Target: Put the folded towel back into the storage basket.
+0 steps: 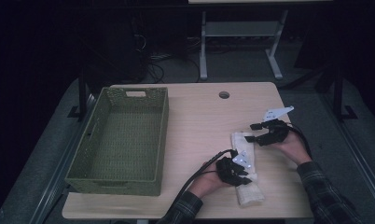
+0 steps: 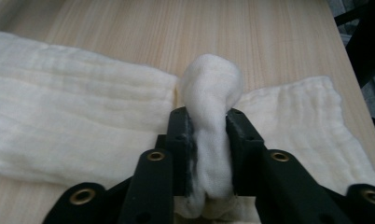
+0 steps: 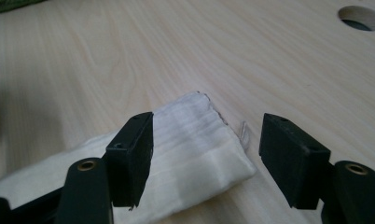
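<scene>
Left gripper [image 2: 209, 135] is clamped on a bunched fold of the folded cream-white cotton towel [image 2: 73, 121], cloth bulging up past its black jaws. Right gripper [image 3: 206, 154] has jaws spread wide, straddling the towel's far end [image 3: 195, 144], not touching it as far as I can tell.

Towel lies flat as a long strip on the right half of the light wood-grain tabletop [image 1: 199, 121], running front to back, near end close to the front edge. In the high view left gripper [image 1: 241, 173] sits on its middle, right gripper [image 1: 253, 132] at the far end.

Woven olive-green rectangular basket [image 1: 97, 144] with cut-out handles sits on the left half, well apart from the towel. Round cable hole [image 1: 224, 94] is near the table's back edge.

Room is dark: grey floor, white-legged desk frame [image 1: 203, 51] behind, loose cables under it.
</scene>
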A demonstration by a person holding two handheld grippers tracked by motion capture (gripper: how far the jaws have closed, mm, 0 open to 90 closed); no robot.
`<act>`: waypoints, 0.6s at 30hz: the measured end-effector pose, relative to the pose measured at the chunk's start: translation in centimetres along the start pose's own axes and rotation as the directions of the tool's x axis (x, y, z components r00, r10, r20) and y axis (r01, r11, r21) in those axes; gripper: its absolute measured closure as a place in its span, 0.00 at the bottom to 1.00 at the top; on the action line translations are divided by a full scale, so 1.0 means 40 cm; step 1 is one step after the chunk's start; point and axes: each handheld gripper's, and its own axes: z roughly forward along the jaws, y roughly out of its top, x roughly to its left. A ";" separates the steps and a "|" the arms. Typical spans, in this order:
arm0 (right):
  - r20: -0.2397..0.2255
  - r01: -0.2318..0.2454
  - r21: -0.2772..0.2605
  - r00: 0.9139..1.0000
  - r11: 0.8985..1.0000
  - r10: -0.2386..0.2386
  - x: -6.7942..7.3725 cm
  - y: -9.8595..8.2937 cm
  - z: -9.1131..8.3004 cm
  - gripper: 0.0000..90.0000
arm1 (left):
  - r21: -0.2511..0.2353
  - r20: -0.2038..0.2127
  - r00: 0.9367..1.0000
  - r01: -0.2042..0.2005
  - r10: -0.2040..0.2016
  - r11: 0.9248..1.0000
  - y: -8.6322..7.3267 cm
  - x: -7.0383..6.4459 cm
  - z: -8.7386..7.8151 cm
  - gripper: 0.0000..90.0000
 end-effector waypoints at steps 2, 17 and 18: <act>-0.023 0.013 0.017 1.000 1.000 -0.013 -0.003 0.002 0.009 0.39 | -0.009 0.012 1.000 0.023 -0.023 1.000 -0.003 0.006 0.000 0.84; -0.089 0.044 0.116 0.995 0.992 -0.033 -0.050 0.011 0.111 0.34 | -0.020 0.032 0.999 0.043 -0.043 0.999 -0.007 0.015 -0.001 0.86; -0.091 0.050 0.121 0.995 0.991 -0.039 -0.051 0.009 0.112 0.33 | -0.020 0.030 0.999 0.042 -0.041 0.999 -0.006 0.014 0.000 0.86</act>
